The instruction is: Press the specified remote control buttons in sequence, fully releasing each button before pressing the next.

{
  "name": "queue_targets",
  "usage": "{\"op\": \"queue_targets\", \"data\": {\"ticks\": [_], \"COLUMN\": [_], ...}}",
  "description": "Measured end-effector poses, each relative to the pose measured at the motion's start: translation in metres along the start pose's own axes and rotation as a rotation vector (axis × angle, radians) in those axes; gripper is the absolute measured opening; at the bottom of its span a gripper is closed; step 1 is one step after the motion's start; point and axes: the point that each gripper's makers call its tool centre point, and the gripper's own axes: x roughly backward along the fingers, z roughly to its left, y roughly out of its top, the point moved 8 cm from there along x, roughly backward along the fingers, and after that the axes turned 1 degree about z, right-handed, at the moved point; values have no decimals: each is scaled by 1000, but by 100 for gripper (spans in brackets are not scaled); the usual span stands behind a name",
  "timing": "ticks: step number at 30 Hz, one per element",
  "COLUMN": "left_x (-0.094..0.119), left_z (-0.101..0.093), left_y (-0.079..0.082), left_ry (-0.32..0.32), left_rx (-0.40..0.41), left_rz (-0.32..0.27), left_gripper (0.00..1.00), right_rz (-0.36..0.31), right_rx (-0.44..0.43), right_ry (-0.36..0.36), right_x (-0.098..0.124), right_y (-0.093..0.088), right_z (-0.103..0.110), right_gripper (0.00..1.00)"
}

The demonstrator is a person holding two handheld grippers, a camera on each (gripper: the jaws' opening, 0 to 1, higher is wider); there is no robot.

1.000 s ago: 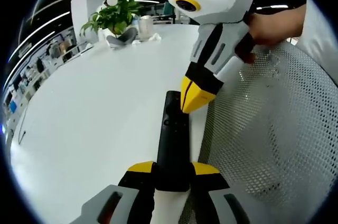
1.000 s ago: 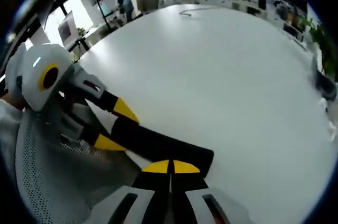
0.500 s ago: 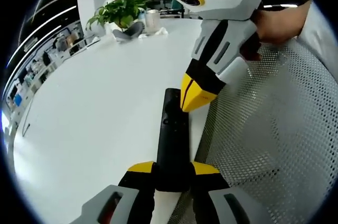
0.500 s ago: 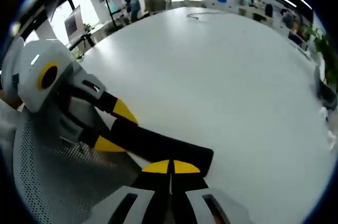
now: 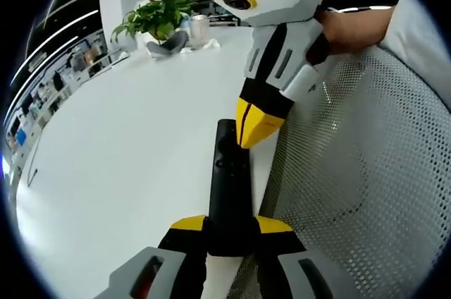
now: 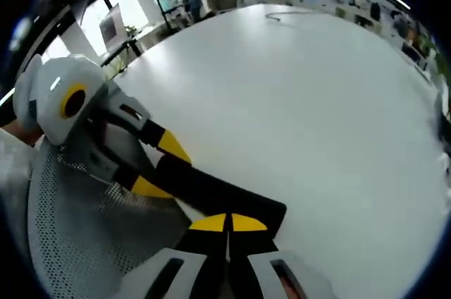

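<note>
Now right claw [image 5: 252,124] seemingly lifted off remote [image 5: 230,186].

The left gripper [image 5: 230,225] has its yellow-tipped jaws clamped on something held between them. The right gripper [image 5: 254,124] hangs ahead of those jaws with its tips pressed together, pointing down, a hand [image 5: 349,27] gripping its body

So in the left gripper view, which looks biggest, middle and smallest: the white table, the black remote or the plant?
1. Table, largest by far.
2. Remote, a long bar held in the left gripper.
3. Plant, smallest as it looks, but it sits far off, so nearness makes its true rank against the remote unsure.
</note>
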Motion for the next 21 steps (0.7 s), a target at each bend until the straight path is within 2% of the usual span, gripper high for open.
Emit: {"op": "queue_targets", "data": {"ticks": [2,3,7,13,18,21], "left_x": [0,0,0,0,0,0], "left_z": [0,0,0,0,0,0], "left_y": [0,0,0,0,0,0], "left_ry": [0,0,0,-4,-4,-4], "left_rx": [1,1,3,2,1,-1], "left_rz": [0,-1,-3,-5,-9,-9], "left_gripper": [24,24,25,25,25,25], "right_rz": [-11,-42,-64,-73,-32,-35], "right_rx": [2,18,-56,-55,-11,-11], "right_ry": [-8,-24,3,-16,-31,-31], "right_x": [0,2,5,4,-3,-3], "right_y": [1,5,8,8,6,7], "right_z": [2,3,0,-2,2,0], "right_gripper": [0,0,0,0,0,0]}}
